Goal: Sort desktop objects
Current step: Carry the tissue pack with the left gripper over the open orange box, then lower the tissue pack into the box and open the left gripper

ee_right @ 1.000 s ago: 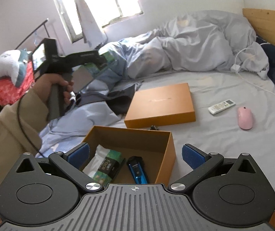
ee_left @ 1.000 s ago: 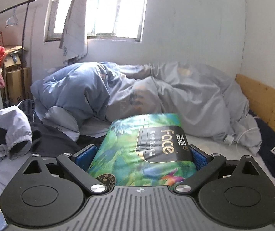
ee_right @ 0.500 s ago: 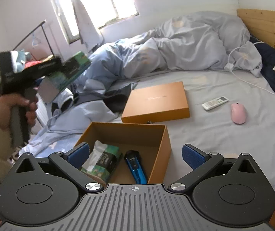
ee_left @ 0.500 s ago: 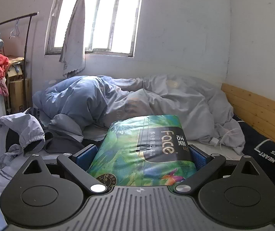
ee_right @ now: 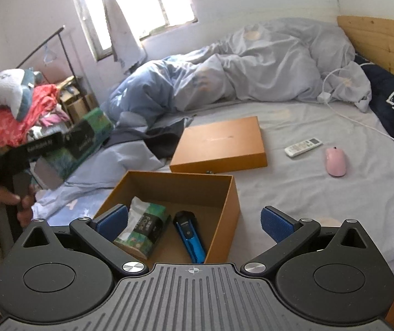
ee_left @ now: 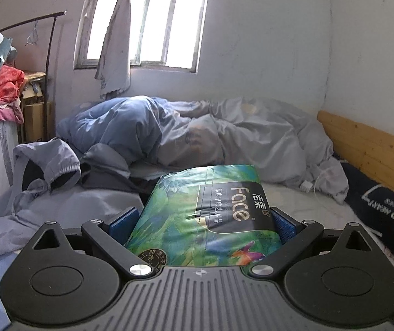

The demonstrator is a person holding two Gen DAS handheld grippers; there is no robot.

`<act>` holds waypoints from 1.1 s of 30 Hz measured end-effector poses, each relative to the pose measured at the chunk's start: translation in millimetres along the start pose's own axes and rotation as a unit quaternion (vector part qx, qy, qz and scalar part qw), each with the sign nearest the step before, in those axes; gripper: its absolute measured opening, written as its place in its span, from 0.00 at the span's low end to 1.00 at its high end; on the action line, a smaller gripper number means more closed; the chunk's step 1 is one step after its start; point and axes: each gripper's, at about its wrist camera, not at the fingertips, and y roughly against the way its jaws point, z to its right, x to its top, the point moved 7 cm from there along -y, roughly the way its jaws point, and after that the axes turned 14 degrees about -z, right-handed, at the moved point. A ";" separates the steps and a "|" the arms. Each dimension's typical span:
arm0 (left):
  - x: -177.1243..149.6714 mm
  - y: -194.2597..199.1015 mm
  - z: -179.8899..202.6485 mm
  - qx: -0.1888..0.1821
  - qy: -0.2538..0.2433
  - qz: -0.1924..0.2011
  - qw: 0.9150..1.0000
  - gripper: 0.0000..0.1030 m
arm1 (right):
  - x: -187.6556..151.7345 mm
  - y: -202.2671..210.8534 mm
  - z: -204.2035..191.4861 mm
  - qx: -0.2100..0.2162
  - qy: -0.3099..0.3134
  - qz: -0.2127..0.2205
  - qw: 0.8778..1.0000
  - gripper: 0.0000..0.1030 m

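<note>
Green tissue pack (ee_left: 208,215) pinched lengthwise in left gripper (ee_left: 202,220), up-left of open box (ee_right: 230,193); right gripper (ee_right: 194,220) spread, empty.

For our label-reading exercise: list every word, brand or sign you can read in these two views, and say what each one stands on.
"Face": on the green tissue pack held in the left gripper.
"KIND HEART": on the dark pillow, seen upside down.
"HEART": on the same pillow in the right wrist view.
Chinese characters beside "Face", and the round seal: too small to read reliably.
Tissue pack in the open box, remote control, left gripper's handle: print blurred.
</note>
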 end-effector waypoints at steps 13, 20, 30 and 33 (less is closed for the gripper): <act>-51.2 -36.4 0.0 0.008 -0.014 -0.078 0.997 0.96 | -3.4 -9.2 2.0 -0.004 -0.001 -0.014 1.000 1.00; -78.1 -59.8 6.2 0.014 -0.037 -0.113 0.993 0.96 | -5.5 -12.9 5.0 -0.006 -0.002 -0.021 1.000 1.00; -100.3 -92.4 -10.7 0.046 -0.035 -0.157 0.986 0.96 | -9.2 -17.9 10.9 -0.011 -0.009 -0.032 0.999 1.00; -102.0 -102.9 -14.0 0.052 -0.042 -0.171 0.983 0.96 | -9.1 -19.9 9.2 -0.011 -0.008 -0.034 0.999 1.00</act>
